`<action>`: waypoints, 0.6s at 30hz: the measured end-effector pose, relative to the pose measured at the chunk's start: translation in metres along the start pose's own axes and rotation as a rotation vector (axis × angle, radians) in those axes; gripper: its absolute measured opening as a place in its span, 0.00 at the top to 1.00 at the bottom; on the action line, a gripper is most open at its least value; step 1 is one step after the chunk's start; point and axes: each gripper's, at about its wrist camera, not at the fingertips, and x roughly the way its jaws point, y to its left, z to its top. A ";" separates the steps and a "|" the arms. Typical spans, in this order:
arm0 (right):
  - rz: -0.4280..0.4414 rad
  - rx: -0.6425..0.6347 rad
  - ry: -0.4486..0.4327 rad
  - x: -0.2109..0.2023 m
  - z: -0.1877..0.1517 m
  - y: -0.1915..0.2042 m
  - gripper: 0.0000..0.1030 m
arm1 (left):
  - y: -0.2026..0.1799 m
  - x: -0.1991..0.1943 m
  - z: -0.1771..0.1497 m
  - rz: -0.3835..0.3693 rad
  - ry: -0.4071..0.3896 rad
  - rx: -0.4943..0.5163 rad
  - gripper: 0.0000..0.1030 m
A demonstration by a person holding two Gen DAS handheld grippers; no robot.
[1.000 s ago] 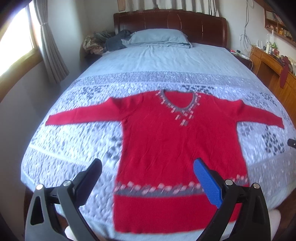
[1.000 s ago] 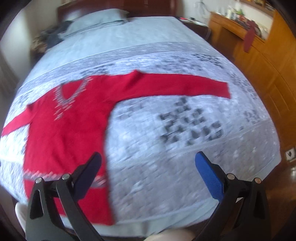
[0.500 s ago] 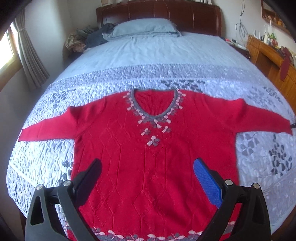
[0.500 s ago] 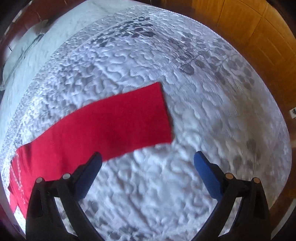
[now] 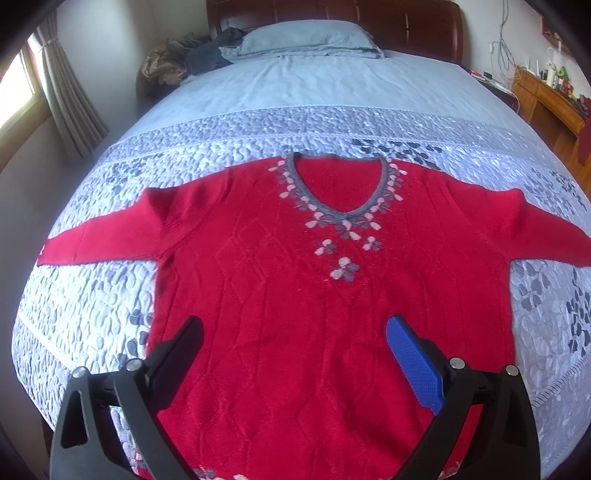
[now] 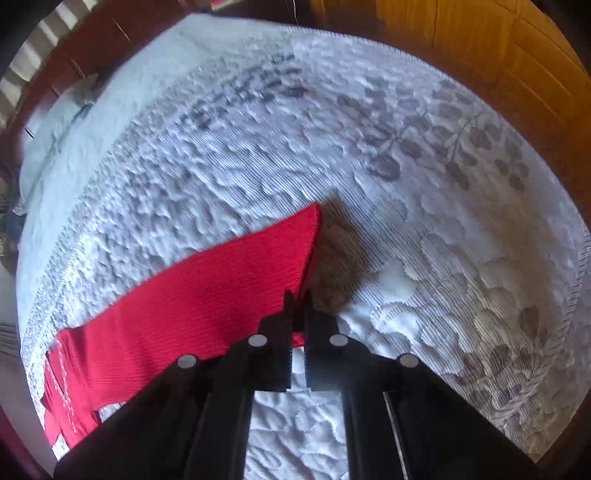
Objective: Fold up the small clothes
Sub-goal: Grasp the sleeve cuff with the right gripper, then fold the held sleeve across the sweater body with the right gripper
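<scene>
A red knitted sweater (image 5: 280, 258) with a grey V-neck and pale flower trim lies flat, front up, on the bed, both sleeves spread out. My left gripper (image 5: 294, 326) hovers open over the lower body of the sweater, nothing between its fingers. In the right wrist view the sweater's sleeve (image 6: 221, 295) runs from the lower left to its cuff (image 6: 308, 240). My right gripper (image 6: 297, 301) is shut on the near corner of that cuff, with red knit pinched between its jaws. The cuff's far corner stands a little off the quilt and casts a shadow.
A quilted grey-white bedspread (image 5: 92, 295) with a leaf pattern covers the bed. At the far end are a blue pillow (image 5: 306, 37), a heap of clothes (image 5: 199, 59) and a dark headboard (image 5: 332, 14). Wooden furniture (image 5: 546, 96) lines the right side; a curtain (image 5: 66, 96) hangs at the left.
The right gripper swung out along the sleeve to its cuff, came down and shut on it. The left gripper moved in lower over the sweater's body and stayed open.
</scene>
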 end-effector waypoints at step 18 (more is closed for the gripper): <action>0.208 -0.524 0.053 -0.036 -0.145 0.344 0.97 | 0.123 0.042 0.018 0.065 0.053 -0.109 0.04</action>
